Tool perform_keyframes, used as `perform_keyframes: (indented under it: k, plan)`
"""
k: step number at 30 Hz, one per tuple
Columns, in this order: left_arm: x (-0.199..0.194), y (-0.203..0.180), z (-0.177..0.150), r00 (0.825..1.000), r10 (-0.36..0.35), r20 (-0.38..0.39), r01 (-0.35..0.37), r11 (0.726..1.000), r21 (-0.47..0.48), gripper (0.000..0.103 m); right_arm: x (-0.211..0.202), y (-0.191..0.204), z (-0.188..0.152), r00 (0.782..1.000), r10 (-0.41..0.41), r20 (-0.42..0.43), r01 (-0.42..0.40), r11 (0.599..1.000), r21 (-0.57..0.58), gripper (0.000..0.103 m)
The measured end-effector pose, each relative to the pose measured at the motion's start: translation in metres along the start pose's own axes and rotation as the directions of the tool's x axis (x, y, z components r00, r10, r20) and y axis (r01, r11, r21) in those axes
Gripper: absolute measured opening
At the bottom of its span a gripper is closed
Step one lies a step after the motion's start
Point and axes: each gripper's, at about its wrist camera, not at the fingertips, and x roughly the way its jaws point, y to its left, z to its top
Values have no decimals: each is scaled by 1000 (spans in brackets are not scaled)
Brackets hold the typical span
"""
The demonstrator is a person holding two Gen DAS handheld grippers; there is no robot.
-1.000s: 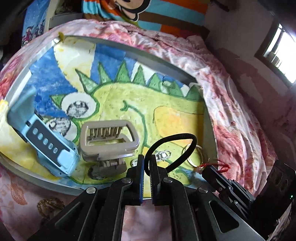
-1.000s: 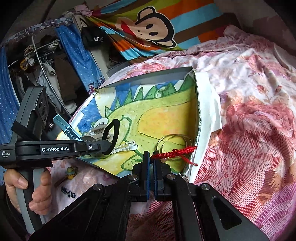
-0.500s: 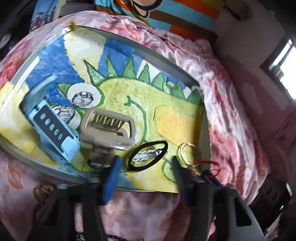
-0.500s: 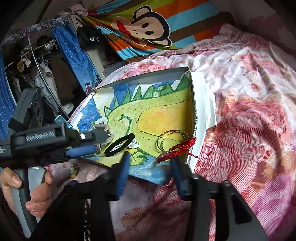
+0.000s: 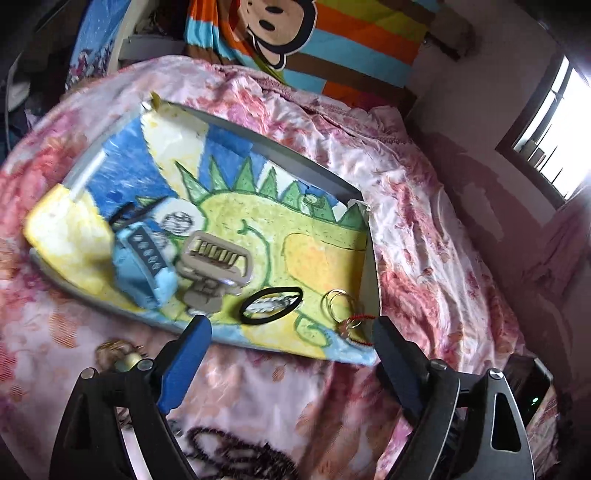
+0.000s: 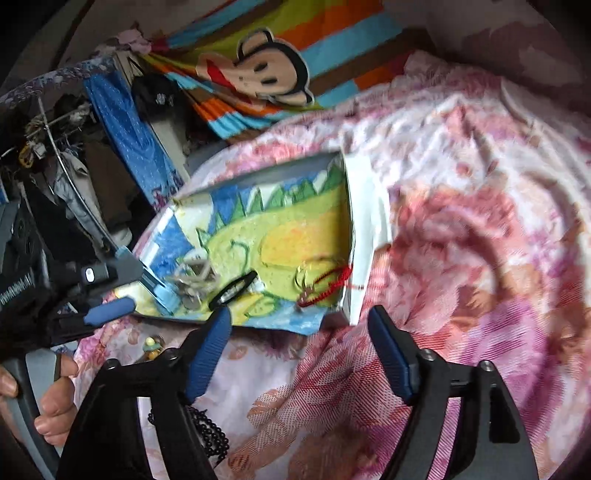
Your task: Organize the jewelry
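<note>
A tray [image 5: 317, 173] lined with a dinosaur drawing lies on the bed. On it are a light blue watch [image 5: 144, 258], a beige hair claw [image 5: 218, 258], a black hair tie [image 5: 271, 306], thin gold rings [image 5: 338, 301] and a red string bracelet [image 5: 360, 325]. My left gripper [image 5: 291, 354] is open and empty, just in front of the tray's near edge. My right gripper [image 6: 301, 350] is open and empty, also short of the tray [image 6: 365, 221]. The black hair tie [image 6: 232, 290] and red string bracelet [image 6: 325, 286] show in the right view too.
A black bead necklace [image 5: 236, 454] lies on the pink floral bedsheet [image 5: 424, 221] below the left gripper and shows in the right view [image 6: 208, 432]. A small gold trinket [image 5: 118, 354] lies near the tray's front left. A monkey blanket [image 5: 295, 33] hangs behind.
Both grippers have opened and pulled back from the tray. The left one let go of the black hair tie, the right one the red string bracelet; both now lie on the tray.
</note>
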Motion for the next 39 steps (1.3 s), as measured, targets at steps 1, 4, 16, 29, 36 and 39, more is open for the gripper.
perform_keyframes:
  k: [1, 4, 16, 29, 36, 39]
  plan:
    - [-7, 0, -3, 1000, 20, 15, -20, 1000, 14, 89, -7, 2, 0, 1000, -4, 27, 4, 1000, -10, 84]
    - [-31, 2, -11, 995, 72, 75, -77, 996, 53, 91, -29, 15, 1, 995, -16, 103, 22, 998, -56, 89]
    - [-133, 26, -54, 941, 169, 294, -214, 968, 130, 100, -111, 86, -14, 972, 35, 233, 28, 965, -259, 99]
    - [-200, 68, -129, 909, 146, 391, -238, 951, 198, 103, -181, 118, -77, 957, 75, 281, 22, 945, -325, 101]
    - [-199, 97, -165, 923, 150, 355, -219, 962, 164, 103, -168, 117, -113, 982, 17, 190, 55, 930, -364, 101]
    - [-196, 99, -166, 925, 153, 349, -219, 962, 160, 103, -152, 114, -118, 991, -12, 134, 61, 927, -370, 101]
